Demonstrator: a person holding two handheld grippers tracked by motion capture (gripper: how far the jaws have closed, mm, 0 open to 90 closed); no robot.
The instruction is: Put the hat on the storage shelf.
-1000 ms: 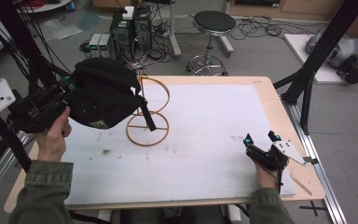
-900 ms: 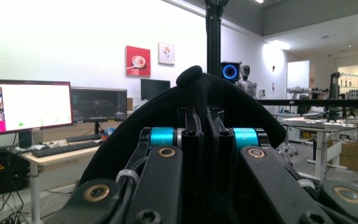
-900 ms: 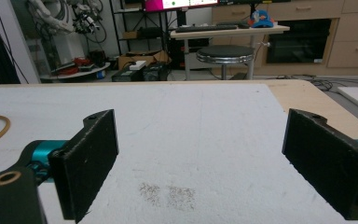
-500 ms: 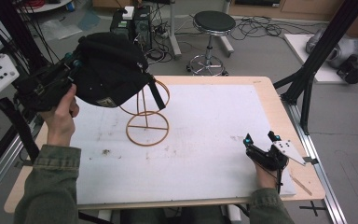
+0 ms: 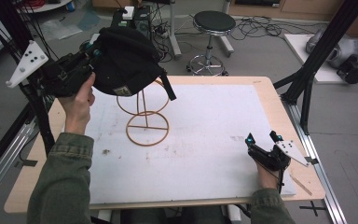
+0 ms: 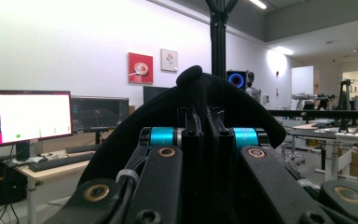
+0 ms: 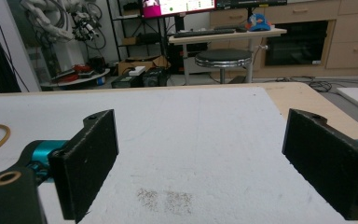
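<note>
The bench point(image 5: 265, 100) is a pale wooden top with a white mat point(image 5: 214, 140) over most of it. On the mat's left part stands a wire stand point(image 5: 147, 119) of orange-brown rings on a thin upright, its base ring flat on the mat. A black cap point(image 5: 123, 60) sits over the stand's top at a tilt, a strap hanging down its right side. The left hand-held gripper point(image 5: 91, 58) is raised at the cap's left edge, and in the left gripper view its jaws are nearly together with a fold of the black fabric pinched between them. The right hand-held gripper point(image 5: 261, 142) rests low on the mat near the bench's right front corner, jaws spread wide with bare mat between them.
</note>
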